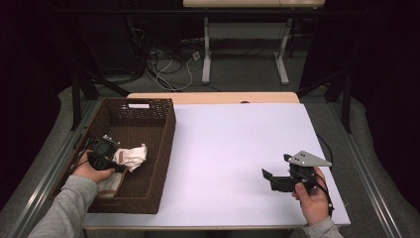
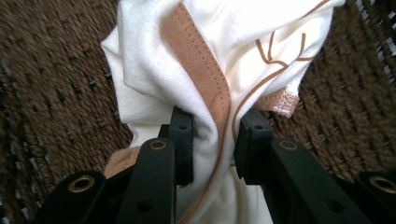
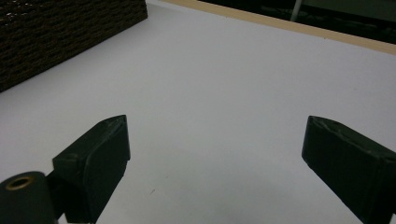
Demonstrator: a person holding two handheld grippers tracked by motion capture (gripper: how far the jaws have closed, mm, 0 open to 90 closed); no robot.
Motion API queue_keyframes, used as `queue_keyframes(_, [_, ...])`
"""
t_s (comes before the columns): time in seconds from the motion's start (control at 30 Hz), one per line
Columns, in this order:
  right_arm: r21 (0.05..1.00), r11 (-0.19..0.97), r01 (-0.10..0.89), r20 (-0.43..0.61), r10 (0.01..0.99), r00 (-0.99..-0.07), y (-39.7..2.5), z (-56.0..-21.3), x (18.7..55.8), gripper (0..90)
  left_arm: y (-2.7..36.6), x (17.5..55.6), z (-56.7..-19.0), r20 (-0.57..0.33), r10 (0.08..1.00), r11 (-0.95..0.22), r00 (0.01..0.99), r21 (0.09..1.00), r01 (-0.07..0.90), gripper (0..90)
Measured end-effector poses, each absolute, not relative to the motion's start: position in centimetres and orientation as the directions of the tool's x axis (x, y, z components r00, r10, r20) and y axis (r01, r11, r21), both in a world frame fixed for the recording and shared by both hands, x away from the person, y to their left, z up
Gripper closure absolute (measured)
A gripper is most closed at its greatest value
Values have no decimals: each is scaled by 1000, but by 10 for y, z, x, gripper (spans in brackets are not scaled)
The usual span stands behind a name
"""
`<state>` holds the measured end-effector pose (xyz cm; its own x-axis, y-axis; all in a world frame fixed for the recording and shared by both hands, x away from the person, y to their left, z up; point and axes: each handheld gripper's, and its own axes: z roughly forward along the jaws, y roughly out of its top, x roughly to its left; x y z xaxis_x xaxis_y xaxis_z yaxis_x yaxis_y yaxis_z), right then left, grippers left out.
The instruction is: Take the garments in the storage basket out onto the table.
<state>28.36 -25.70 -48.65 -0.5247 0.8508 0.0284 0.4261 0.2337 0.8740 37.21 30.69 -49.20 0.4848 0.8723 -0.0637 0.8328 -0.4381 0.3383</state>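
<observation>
Here, a bunched white cloth with tan trim is pinched between the jaws of the left gripper inside the brown woven basket at the left of the counter. The cloth's long axis is seen running away from the jaws, its tan seam following that line. The right gripper is held over bare counter, well apart from the basket, with its jaws spread wide and holding nothing.

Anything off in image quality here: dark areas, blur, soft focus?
High view: the white table is evenly lit, surroundings fall to near black. Left gripper view: the cream garment is sharp, the wicker basket smeared at the left edge. Right gripper view: the right hand-held gripper jaws look soft, close to the lens.
</observation>
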Motion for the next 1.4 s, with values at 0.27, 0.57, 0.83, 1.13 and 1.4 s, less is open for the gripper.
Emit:
queue_keyframes(0.27, [872, 237, 428, 27, 850, -526, -257, -487, 284, 75, 312, 370, -478, -69, 884, -401, 462, 395, 826, 717])
queue_keyframes(0.57, [873, 237, 427, 26, 850, -525, -257, -486, 284, 75, 315, 370, -457, -57, 894, -375, 444, 447, 812, 719])
queue_keyframes(0.83, [877, 228, 422, 31, 851, -524, -257, -486, 283, 75, 313, 372, -438, -48, 896, -369, 441, 473, 800, 720])
queue_keyframes(1.13, [881, 222, 418, 30, 854, -519, -258, -485, 284, 75, 309, 377, -419, -43, 896, -360, 441, 508, 782, 720])
queue_keyframes(1.4, [878, 223, 422, 32, 855, -518, -259, -485, 283, 75, 304, 378, -412, -60, 891, -352, 450, 534, 769, 721])
